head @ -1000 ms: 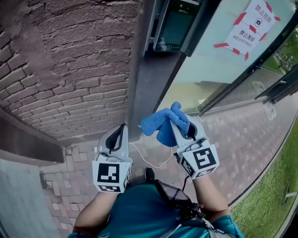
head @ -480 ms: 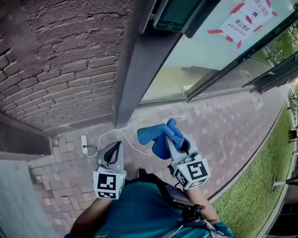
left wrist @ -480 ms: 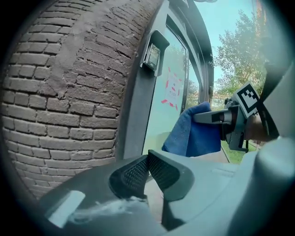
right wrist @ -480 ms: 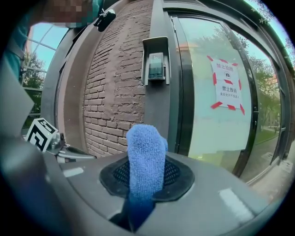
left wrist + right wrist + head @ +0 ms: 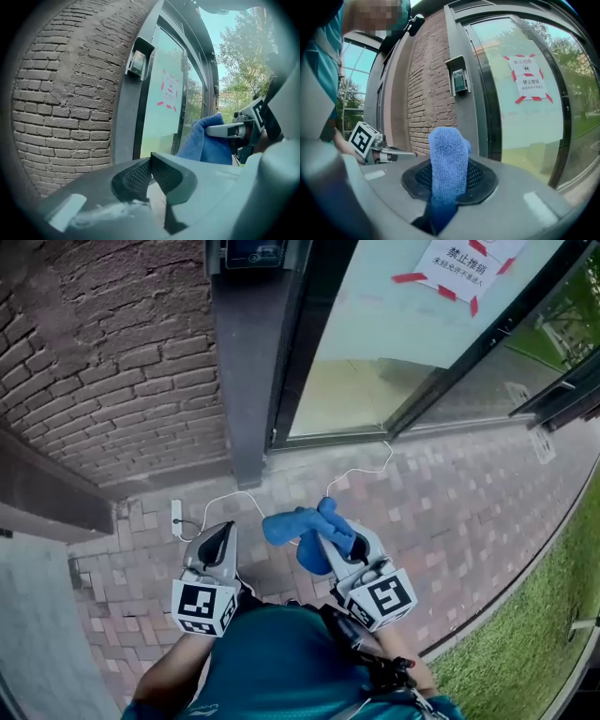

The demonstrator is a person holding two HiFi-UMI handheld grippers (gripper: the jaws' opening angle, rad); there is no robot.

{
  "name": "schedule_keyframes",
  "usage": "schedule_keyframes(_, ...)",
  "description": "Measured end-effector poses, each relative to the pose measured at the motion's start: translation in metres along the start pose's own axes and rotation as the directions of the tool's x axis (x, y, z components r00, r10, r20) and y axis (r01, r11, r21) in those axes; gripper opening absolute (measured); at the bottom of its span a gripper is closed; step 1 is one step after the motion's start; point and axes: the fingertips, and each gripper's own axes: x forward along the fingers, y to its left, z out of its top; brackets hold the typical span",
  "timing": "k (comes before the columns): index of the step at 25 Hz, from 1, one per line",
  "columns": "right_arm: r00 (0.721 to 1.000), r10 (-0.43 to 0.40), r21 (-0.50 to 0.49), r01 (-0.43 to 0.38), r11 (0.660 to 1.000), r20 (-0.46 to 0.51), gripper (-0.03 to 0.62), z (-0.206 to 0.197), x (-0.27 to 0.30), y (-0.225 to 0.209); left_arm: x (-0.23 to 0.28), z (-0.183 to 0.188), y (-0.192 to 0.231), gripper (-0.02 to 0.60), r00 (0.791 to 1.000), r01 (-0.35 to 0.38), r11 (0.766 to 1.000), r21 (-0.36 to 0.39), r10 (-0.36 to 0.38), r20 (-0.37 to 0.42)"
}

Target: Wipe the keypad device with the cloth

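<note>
Here, cloth (image 5: 449, 164) pinched in right gripper (image 5: 449, 185), keypad device (image 5: 459, 80) ahead

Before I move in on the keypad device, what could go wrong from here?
The right gripper pinches only part of the cloth; the rest hangs loose, so rubbing the keypad device may pull it free. A white cable lies on the paving between you and the door frame, so feet could catch it.
</note>
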Motion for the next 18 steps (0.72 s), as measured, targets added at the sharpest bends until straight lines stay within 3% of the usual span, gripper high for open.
schedule_keyframes(4, 0.995, 0.09, -0.006, -0.09, 0.996, 0.037, 0.069, -0.021, -0.065, -0.001, -0.029, -0.01, -0.052, -0.008, 0.995, -0.098, 0.995, -0.034, 0.099, 0.025)
schedule_keyframes(8, 0.991, 0.126, 0.0, -0.126, 0.992, 0.042, 0.069, -0.039, -0.113, 0.0, -0.063, -0.028, -0.092, -0.008, 0.984, -0.178, 0.982, -0.059, 0.178, -0.004)
schedule_keyframes(18, 0.984, 0.158, 0.042, -0.162, 0.986, 0.078, 0.069, -0.055, -0.169, 0.023, -0.106, -0.043, -0.16, -0.008, 0.986, -0.162, 0.987, 0.0, 0.162, -0.038)
